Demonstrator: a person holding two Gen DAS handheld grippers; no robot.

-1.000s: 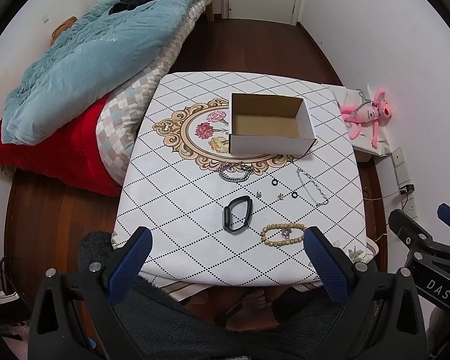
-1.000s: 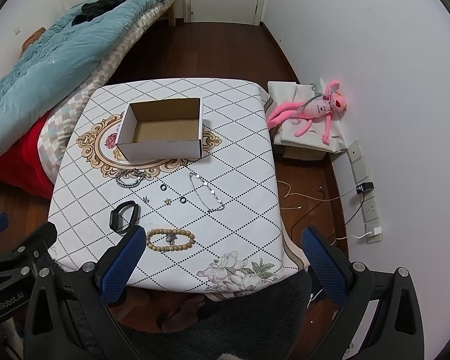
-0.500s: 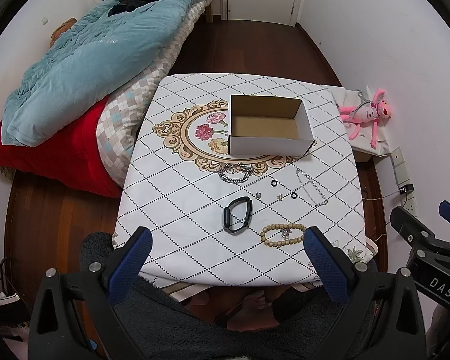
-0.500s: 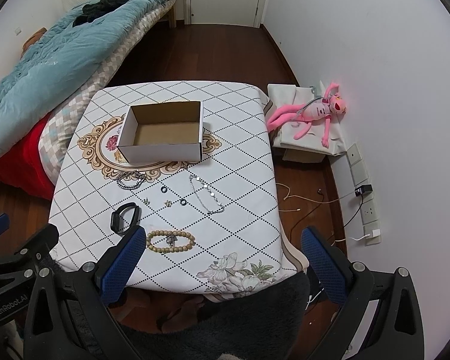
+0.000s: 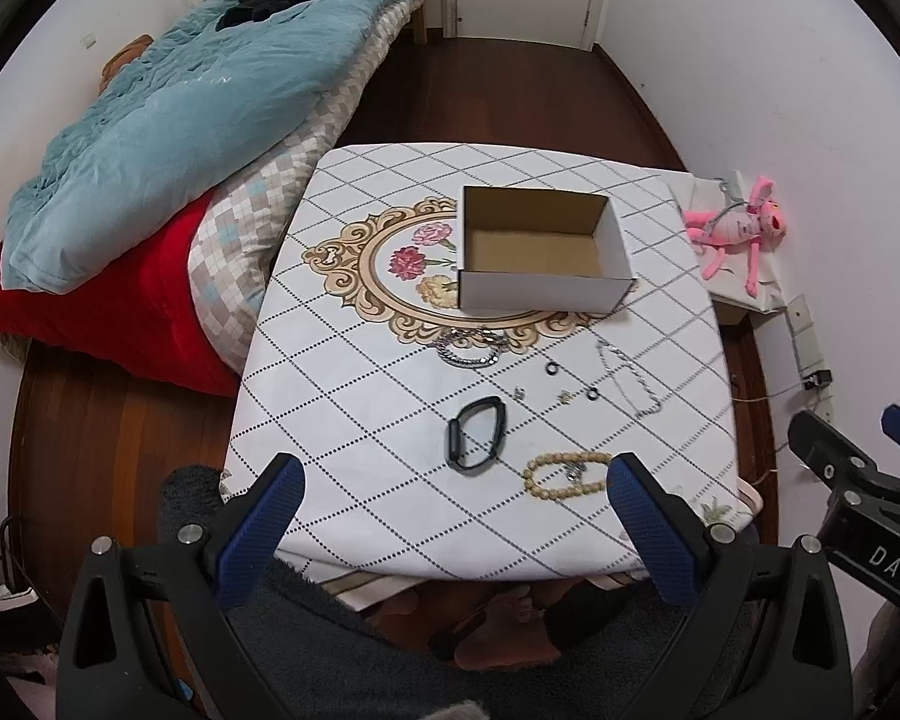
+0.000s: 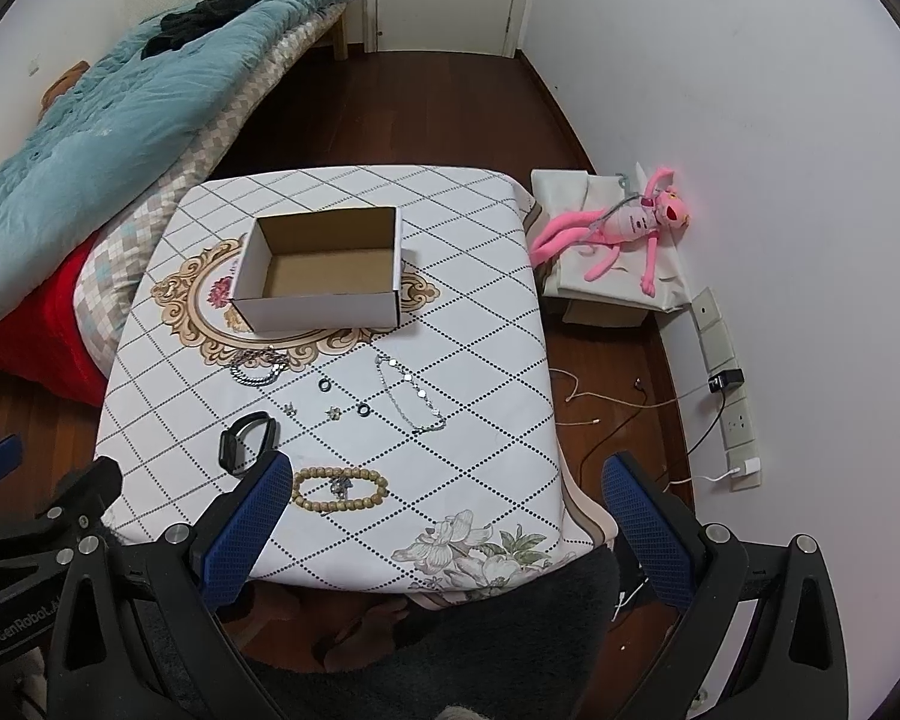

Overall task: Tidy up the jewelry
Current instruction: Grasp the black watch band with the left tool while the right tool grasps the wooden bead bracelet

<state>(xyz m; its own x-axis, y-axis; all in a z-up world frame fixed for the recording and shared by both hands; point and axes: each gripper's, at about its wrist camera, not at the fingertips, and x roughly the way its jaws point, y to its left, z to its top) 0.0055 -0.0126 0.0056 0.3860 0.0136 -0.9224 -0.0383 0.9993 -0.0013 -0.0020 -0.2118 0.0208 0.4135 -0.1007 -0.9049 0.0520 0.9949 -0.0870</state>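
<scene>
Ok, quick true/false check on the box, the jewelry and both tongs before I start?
1. The cardboard box is empty. True.
2. The bead bracelet lies inside the box. False: it lies on the tablecloth, near the front edge.
3. The left tongs grip the black band. False: they are open, holding nothing.
4. The right tongs are open. True.
5. The silver chain lies right of the two black rings. True.
</scene>
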